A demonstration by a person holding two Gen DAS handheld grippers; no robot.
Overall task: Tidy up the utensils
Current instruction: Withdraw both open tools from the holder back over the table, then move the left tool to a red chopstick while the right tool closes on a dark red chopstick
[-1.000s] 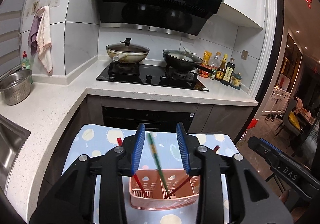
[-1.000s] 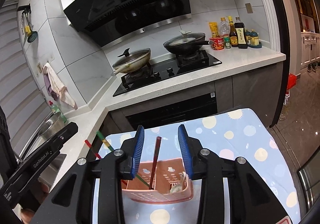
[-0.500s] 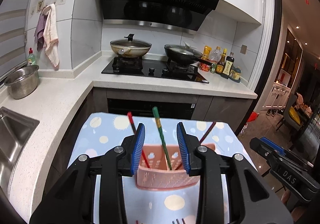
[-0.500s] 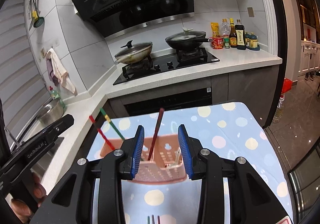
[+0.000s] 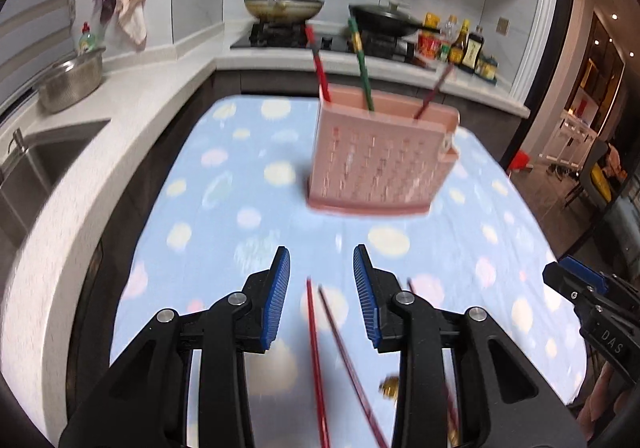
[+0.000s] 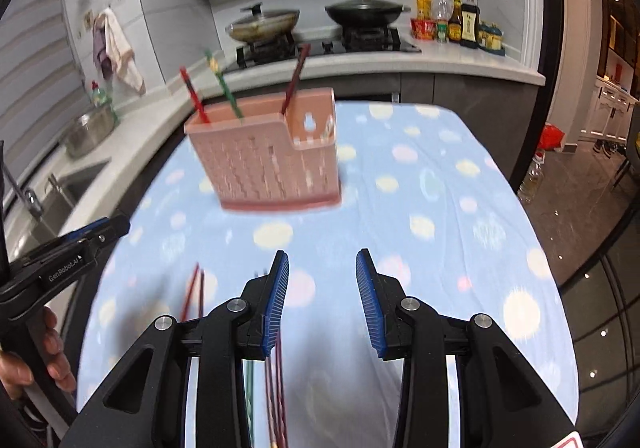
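A pink utensil holder (image 5: 380,164) (image 6: 264,156) stands upright on the blue dotted cloth (image 5: 224,232). A red chopstick (image 5: 318,64), a green one (image 5: 360,60) and a dark red one (image 5: 434,90) stick out of it. My left gripper (image 5: 320,280) is open, low over the cloth well short of the holder. Two loose red chopsticks (image 5: 316,348) lie on the cloth under its gap, not gripped. My right gripper (image 6: 320,280) is open and empty. More loose chopsticks (image 6: 276,388) lie partly hidden under its left finger, and a red pair (image 6: 192,288) lies further left.
A white counter (image 5: 132,120) with a sink (image 5: 36,164) and a steel bowl (image 5: 72,80) runs along the left. Behind are a stove with two lidded pans (image 6: 360,10) and several bottles (image 6: 460,24). A hand (image 6: 24,364) holds the left gripper (image 6: 72,260).
Both grippers have dropped and pulled back from above the holder toward the near part of the cloth. The holder now stands farther ahead, and loose chopsticks have come into view.
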